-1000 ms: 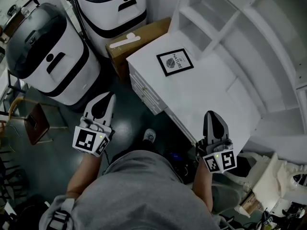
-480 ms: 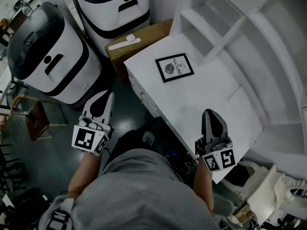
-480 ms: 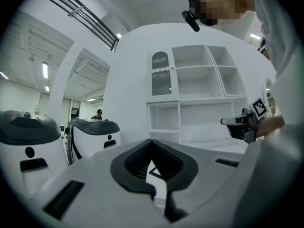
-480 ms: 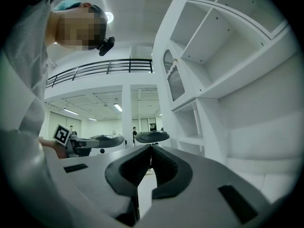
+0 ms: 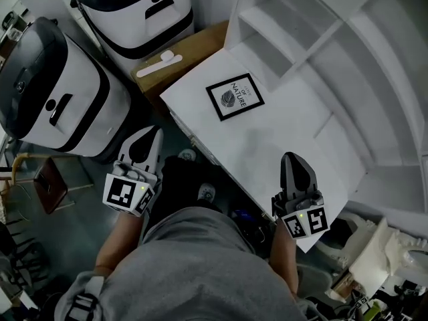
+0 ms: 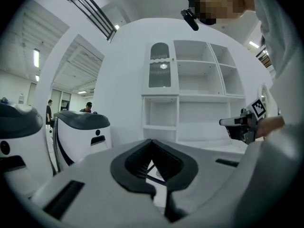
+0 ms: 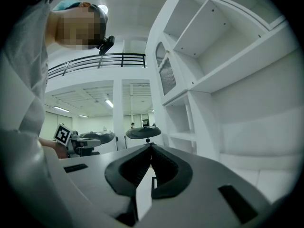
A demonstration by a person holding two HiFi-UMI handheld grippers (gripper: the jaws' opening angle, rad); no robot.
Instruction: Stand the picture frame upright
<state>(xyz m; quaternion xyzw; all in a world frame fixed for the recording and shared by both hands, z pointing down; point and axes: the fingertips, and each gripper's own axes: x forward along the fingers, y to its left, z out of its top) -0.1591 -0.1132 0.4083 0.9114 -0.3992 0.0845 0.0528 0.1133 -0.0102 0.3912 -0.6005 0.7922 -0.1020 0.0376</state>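
The picture frame lies flat and face up on the white counter, toward its far left corner and just in front of the open white shelf unit. The left tool is clenched on nothing and hangs off the counter's left side above the dark floor, beside a large white-and-black bin, well apart from the frame. The right tool, likewise clenched and empty, hovers over the counter's near edge, also well apart from the frame.
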